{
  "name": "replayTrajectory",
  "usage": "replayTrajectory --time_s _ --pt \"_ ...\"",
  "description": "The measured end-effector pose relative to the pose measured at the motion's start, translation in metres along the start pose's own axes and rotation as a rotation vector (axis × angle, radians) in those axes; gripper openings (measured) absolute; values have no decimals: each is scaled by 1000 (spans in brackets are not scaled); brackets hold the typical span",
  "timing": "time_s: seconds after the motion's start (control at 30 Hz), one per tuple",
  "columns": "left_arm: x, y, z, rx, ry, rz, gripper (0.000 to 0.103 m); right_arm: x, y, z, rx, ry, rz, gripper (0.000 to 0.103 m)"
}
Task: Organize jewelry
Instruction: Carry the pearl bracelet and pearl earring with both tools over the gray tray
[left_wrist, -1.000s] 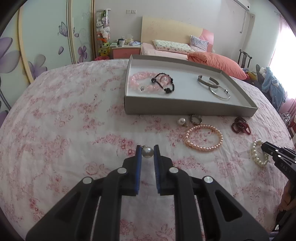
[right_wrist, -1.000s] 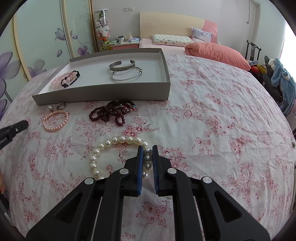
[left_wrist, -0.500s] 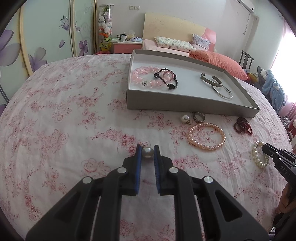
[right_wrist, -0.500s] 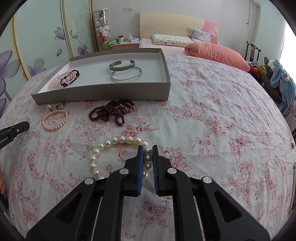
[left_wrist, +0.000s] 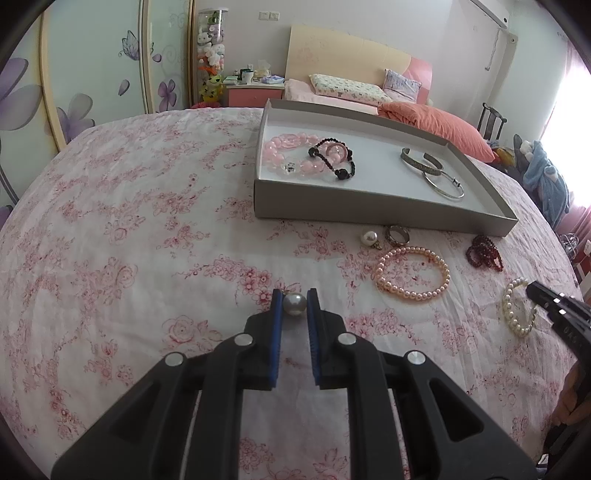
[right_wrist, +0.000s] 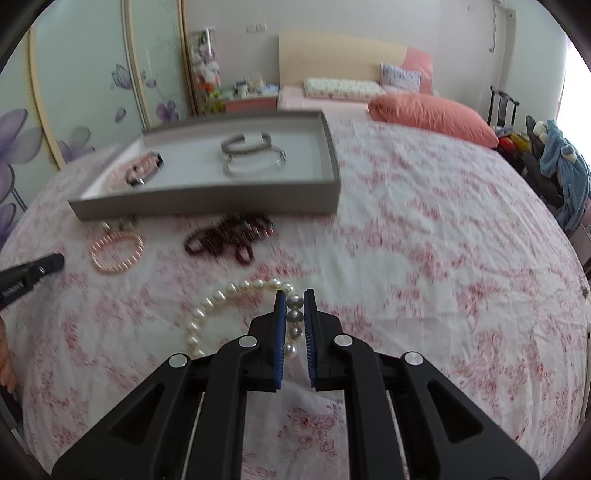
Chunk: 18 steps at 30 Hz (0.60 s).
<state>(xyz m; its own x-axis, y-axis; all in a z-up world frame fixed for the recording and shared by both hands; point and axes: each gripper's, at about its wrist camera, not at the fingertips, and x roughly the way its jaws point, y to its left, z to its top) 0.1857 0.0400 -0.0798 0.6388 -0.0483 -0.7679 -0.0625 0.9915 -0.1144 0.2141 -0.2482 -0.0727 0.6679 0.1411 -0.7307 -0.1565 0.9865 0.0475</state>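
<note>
My left gripper (left_wrist: 294, 295) is shut on a grey pearl earring (left_wrist: 294, 303), held just above the floral bedspread. My right gripper (right_wrist: 294, 295) is shut on a white pearl bracelet (right_wrist: 221, 300), which also shows in the left wrist view (left_wrist: 512, 317). A grey tray (left_wrist: 369, 206) holds a pink bead bracelet (left_wrist: 284, 155), a black bead bracelet (left_wrist: 338, 162) and two silver bangles (left_wrist: 432, 171). On the spread before the tray lie a white pearl earring (left_wrist: 369, 238), a ring (left_wrist: 398, 235), a pink pearl bracelet (left_wrist: 412, 273) and a dark red bead bracelet (left_wrist: 484, 253).
The tray also shows in the right wrist view (right_wrist: 207, 201), with the dark red beads (right_wrist: 229, 238) and pink pearls (right_wrist: 117, 249) before it. A bed with an orange pillow (right_wrist: 432, 118) stands behind. A chair with clothes (right_wrist: 554, 173) is at the right.
The left gripper has moved a little nearer the tray with the earring. The right gripper has started to move with the white pearl bracelet, and its view is now blurred.
</note>
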Motion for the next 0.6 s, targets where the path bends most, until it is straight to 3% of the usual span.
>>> replayTrajectory --time_s 0.3,0.6 --pt "-40 -9 23 12 -143 -56 14 -51 18 43 -20 -235 113 11" --pt "-81 -24 57 23 -364 -55 14 -61 38 78 -27 -328 160 11"
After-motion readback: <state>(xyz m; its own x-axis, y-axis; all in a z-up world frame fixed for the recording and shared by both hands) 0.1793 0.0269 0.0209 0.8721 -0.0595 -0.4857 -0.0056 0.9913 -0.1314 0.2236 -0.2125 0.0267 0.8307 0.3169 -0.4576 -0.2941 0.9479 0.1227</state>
